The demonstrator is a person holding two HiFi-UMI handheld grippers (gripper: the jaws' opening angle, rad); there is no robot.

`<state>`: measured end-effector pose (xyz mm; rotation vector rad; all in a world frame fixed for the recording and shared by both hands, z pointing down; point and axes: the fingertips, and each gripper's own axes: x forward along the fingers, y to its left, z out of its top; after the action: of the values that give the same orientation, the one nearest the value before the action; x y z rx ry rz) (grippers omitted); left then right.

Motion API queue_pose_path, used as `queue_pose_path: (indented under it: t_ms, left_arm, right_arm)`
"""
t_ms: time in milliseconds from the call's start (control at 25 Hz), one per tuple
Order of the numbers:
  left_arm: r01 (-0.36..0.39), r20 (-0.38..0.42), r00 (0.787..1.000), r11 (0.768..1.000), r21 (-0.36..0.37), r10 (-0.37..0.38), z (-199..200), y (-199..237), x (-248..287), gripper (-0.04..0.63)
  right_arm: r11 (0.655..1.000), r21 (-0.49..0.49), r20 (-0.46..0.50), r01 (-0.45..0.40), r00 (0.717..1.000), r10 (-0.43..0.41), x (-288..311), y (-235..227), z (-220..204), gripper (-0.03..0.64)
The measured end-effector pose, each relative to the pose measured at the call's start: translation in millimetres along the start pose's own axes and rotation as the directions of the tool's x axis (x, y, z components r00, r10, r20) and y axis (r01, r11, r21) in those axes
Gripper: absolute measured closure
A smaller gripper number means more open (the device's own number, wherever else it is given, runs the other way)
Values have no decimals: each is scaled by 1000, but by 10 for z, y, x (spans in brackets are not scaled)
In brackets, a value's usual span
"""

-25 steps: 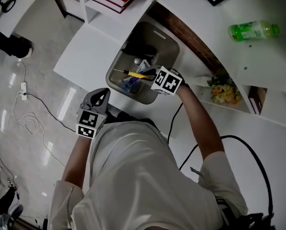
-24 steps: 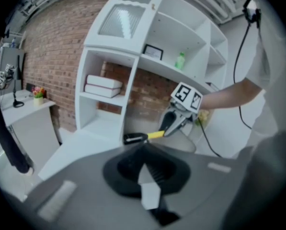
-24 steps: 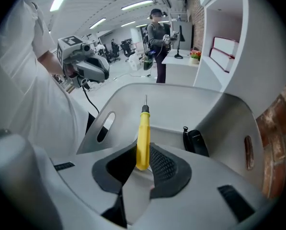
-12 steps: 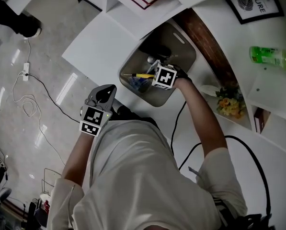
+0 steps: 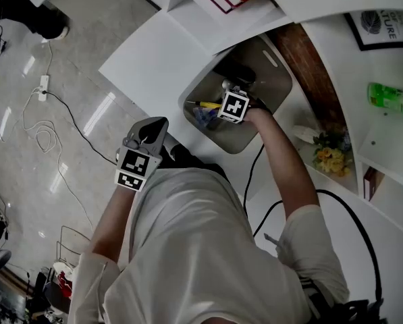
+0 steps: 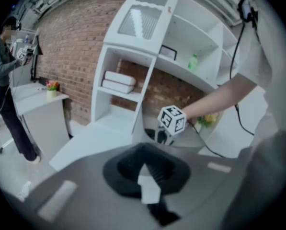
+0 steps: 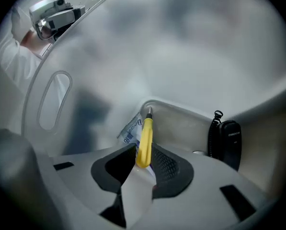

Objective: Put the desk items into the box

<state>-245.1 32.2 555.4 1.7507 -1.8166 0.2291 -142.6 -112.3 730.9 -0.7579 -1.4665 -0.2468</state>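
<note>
- Right gripper (image 7: 143, 163): reaches steeply down into the box (image 5: 277, 79), pads against both sides of the yellow pen (image 7: 145, 137), jaws just opening a little.
- Left gripper (image 6: 145, 174): closed on nothing, hangs outside the box, off the edge of the white desk (image 5: 154, 52).
- Inside the box: a blue-printed packet (image 7: 130, 131) in the corner beneath the pen, and a black device (image 7: 227, 140) with a loop, leaning on the wall.
- Pen: slim, yellow, metal-tipped, points into the box corner.
- Right forearm (image 5: 282, 160): stretches across the desk.
</note>
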Motion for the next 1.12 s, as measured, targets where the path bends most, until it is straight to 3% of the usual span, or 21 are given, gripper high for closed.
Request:
queue_pose_path:
  t_ms: [80,280,680,880,1120]
  left_arm:
    - [3,-1,1000,1000,1,-3,-3,25,-2,592]
    - [37,-2,999,999,25,-37,52,13,51,592]
    - [161,-19,987,980,116,-160,179,-159,202,592]
    - [233,-42,972,956,180,-230,257,-233,297,592]
    - [307,-74,952,921,241,-298,329,-325,369,592]
  right_arm:
    - [1000,9,-5,-5,1000,5,0,17,-24,501]
    - [999,41,8,25,1000,-26,-110,-1,-82,496]
    - [984,124,175,125,974,-146,-662,122,77,497]
    - [967,186,238,176,946,-218,-993,269,48,515]
    - [914,347,337,211,881,-332,-1263,414,-51,585]
